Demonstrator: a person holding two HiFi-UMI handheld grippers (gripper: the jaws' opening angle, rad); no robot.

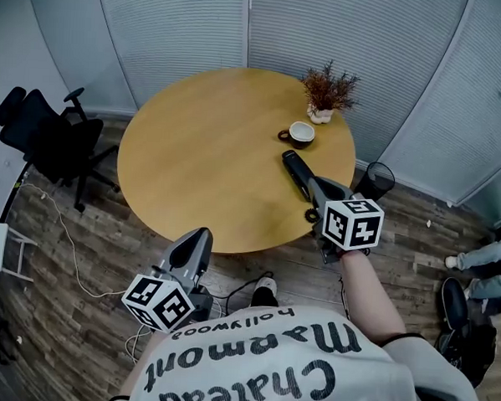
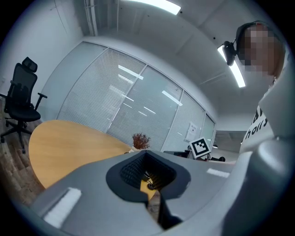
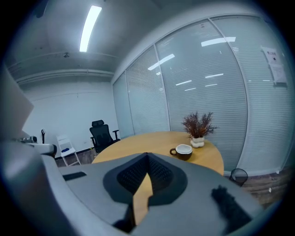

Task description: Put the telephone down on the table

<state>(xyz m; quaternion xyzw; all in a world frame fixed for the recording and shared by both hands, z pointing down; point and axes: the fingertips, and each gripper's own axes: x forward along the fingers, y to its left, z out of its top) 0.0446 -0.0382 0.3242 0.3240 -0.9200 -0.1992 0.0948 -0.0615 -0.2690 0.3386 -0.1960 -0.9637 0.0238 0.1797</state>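
Observation:
I see no telephone in any view. My right gripper reaches over the near right part of the round wooden table. Its jaws are shut with nothing between them, and they point toward the cup. The right gripper view shows the same closed tips with the table beyond. My left gripper hangs off the table, below its near edge and above the floor. In the left gripper view its tips meet, with nothing held.
A dark cup with a white inside and a small potted dried plant stand at the table's far right. A black office chair is left of the table. A wastebasket stands at its right, and cables lie on the floor.

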